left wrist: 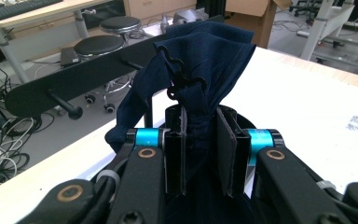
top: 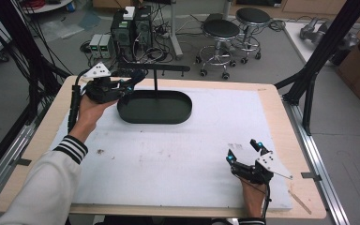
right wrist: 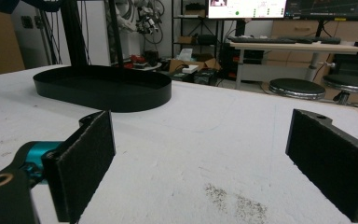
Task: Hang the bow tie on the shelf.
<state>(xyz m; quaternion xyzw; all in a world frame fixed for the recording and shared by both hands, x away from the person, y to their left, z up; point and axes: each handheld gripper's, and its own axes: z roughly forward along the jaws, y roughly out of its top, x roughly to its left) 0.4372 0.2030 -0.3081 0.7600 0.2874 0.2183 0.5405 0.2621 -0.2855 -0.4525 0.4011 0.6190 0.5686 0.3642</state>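
My left gripper (top: pixel 127 86) is held above the table's far left, shut on a dark navy cloth (left wrist: pixel 200 60). The bunched cloth (top: pixel 138 76) rises from between the jaws and hangs close to the horizontal bar (left wrist: pixel 65 86) of a black peg rack; whether it touches the bar I cannot tell. The rack's bar (top: pixel 161 68) stands on a thin post over an oval black base tray (top: pixel 154 107). My right gripper (top: pixel 242 149) rests low near the table's front right, open, nothing between its pads (right wrist: pixel 88 158). From there the tray (right wrist: pixel 102 88) lies farther off to the left.
A white mat (top: pixel 178 154) covers the wooden table (top: pixel 281 122), with a dark smudge (right wrist: pixel 235 200) just ahead of the right gripper. Black frame posts (top: pixel 323 51) stand at the table's right; stools (top: pixel 220 33) and computers (top: pixel 131 28) sit on the floor beyond.
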